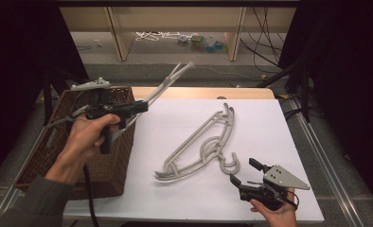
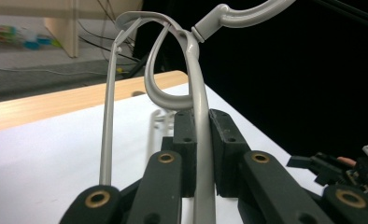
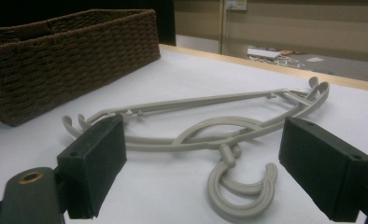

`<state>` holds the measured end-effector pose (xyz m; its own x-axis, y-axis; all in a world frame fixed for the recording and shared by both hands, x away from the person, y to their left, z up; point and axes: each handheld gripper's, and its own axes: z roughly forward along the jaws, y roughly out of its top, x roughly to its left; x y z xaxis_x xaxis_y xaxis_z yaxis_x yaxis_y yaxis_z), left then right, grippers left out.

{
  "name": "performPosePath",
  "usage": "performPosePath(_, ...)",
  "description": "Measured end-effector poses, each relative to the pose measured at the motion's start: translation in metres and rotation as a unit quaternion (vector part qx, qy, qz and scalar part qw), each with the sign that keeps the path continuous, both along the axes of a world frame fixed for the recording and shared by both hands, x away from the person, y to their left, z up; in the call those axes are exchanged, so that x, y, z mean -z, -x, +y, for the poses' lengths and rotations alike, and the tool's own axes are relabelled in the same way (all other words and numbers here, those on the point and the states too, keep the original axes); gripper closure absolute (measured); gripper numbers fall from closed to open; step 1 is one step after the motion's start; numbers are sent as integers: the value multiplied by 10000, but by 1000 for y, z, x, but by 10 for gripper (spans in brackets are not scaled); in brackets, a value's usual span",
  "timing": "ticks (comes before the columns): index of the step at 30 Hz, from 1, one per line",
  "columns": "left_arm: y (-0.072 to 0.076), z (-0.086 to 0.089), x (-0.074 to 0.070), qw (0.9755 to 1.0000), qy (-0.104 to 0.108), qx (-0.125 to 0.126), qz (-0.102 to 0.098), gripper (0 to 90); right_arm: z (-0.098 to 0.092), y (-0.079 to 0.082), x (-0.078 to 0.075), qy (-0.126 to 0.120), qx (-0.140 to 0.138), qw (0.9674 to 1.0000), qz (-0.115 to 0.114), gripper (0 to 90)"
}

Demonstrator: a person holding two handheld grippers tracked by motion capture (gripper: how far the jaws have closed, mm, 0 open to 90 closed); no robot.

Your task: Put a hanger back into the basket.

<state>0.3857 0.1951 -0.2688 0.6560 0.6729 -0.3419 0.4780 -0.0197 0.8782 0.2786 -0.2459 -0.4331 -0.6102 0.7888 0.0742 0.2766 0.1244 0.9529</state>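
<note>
Nearest, the right gripper (image 1: 245, 171) rests with jaws apart on the white table (image 1: 184, 198). Grey hangers (image 1: 203, 144) lie stacked mid-table beside a wicker basket (image 1: 57, 146). Above it, the left gripper (image 1: 139, 107) clamps one slim grey hanger (image 1: 168, 82); wooden shelving (image 1: 123, 33) behind.

Raised hanger (image 1: 168, 82) in left gripper (image 1: 139, 107)
</note>
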Motion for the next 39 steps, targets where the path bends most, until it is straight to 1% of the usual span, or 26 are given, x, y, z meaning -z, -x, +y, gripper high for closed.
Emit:
performPosePath(1, 2, 7, 0, 10000, 5, -25, -52, 817, 1, -1, 0, -36, 12, 10000, -47, 158)
performPosePath(2, 4, 15, 0, 10000, -36, -68, -36, 817, 0, 0, 0, 45, 29, 10000, -14, 158)
performPosePath(3, 5, 21, 1, 9999, -84, -127, -34, 817, 0, 0, 0, 8, -3, 10000, 1, 158)
performPosePath(4, 7, 28, 2, 9998, -101, -176, -37, 817, 0, 0, 0, 60, 16, 10000, 30, 159)
performPosePath(5, 9, 35, 3, 9997, -106, -201, -41, 817, 0, 0, 1, 37, 13, 10000, 29, 158)
performPosePath(7, 11, 47, 7, 9997, -84, -226, -60, 817, 1, 0, 0, 105, 54, 9999, 58, 158)
performPosePath(8, 12, 53, 9, 9996, -96, -253, -65, 817, 1, 0, 0, 107, 54, 9999, 51, 158)
performPosePath(9, 14, 59, 11, 9995, -112, -285, -72, 817, 1, 1, 0, 89, 55, 9999, 100, 158)
performPosePath(10, 15, 64, 12, 9994, -122, -311, -73, 817, 1, 0, 1, 101, 38, 9999, 56, 159)
performPosePath(12, 18, 75, 16, 9992, -156, -345, -98, 817, 1, 0, 0, 73, 37, 9999, 80, 159)
performPosePath(13, 18, 75, 16, 9992, -156, -345, -98, 817, 1, 0, 0, 73, 37, 9999, 80, 159)
performPosePath(14, 22, 85, 20, 9990, -178, -383, -107, 817, 0, 0, 0, 81, 69, 9999, 42, 159)
performPosePath(16, 26, 95, 24, 9988, -141, -452, -94, 817, -1, -1, 1, 34, 78, 10000, 30, 158)
performPosePath(17, 27, 99, 26, 9988, -108, -477, -80, 817, -1, -2, 1, -11, 64, 10000, 44, 159)
performPosePath(19, 30, 106, 30, 9986, -102, -505, -72, 817, 0, -2, 1, 5, 58, 10000, 35, 159)
performPosePath(20, 30, 106, 30, 9986, -102, -505, -72, 817, 0, -2, 2, -14, 50, 10000, 3, 158)
performPosePath(22, 33, 115, 35, 9982, -94, -583, -47, 817, 1, -2, 2, 2, 47, 10000, 8, 158)
performPosePath(23, 34, 117, 37, 9981, -91, -612, -27, 817, 0, -2, 1, 55, 76, 10000, 17, 159)
performPosePath(24, 36, 120, 38, 9980, -103, -615, -19, 817, 1, -2, 2, -14, 42, 10000, 1, 158)
performPosePath(25, 37, 123, 39, 9981, -110, -610, -22, 817, 0, -1, 1, 93, 58, 9999, 53, 159)
performPosePath(30, 45, 137, 42, 9976, -219, -662, -10, 817, 0, -2, 1, 60, 73, 10000, 17, 158)
performPosePath(31, 46, 140, 43, 9974, -263, -669, -22, 817, 1, -2, 2, -3, 49, 10000, 9, 159)
performPosePath(32, 47, 142, 44, 9971, -278, -703, -17, 817, 1, -3, 2, -5, 51, 10000, 12, 158)
performPosePath(35, 51, 151, 48, 9967, -360, -732, -16, 817, 0, -2, 1, 65, 86, 9999, 17, 159)
performPosePath(37, 52, 156, 51, 9963, -395, -757, 18, 817, 1, -2, 2, 63, 74, 9999, 59, 159)
performPosePath(39, 53, 161, 54, 9961, -453, -749, 52, 817, 0, -2, 1, 88, 91, 9999, 41, 159)
